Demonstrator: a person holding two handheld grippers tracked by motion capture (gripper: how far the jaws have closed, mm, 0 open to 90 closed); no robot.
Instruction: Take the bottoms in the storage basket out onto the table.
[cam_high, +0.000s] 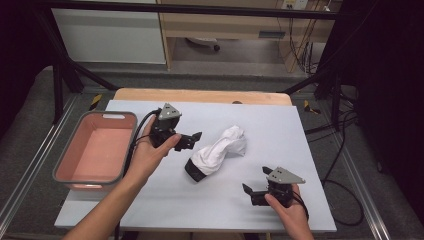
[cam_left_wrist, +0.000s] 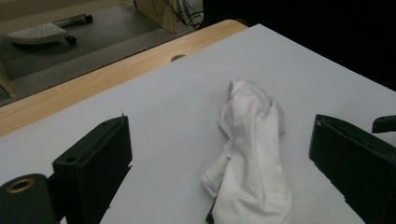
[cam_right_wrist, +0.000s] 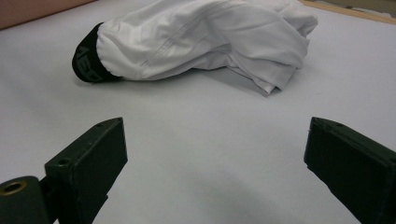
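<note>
Both claws wide, empty: left claw (cam_high: 192, 139) beside cloth (cam_high: 220, 150) mid-counter, right claw (cam_high: 256, 190) near front edge. Risk: pinching single loose fold, bundle unrolling, dragging; missing bin (cam_high: 65, 160) at left edge.

between the left gripper's (cam_left_wrist: 219, 158) black jaws lies a white garment (cam_left_wrist: 252, 154) with a black band (cam_right_wrist: 86, 58) that bears faint grey lettering. ahead of the right gripper's (cam_right_wrist: 215, 163) black jaws the same white cloth rests on a pale grey table cover (cam_high: 280, 130). beyond the jaws, a wood-coloured table edge (cam_left_wrist: 107, 79). the bin (cam_high: 95, 150) is pink inside, grey-rimmed.
</note>
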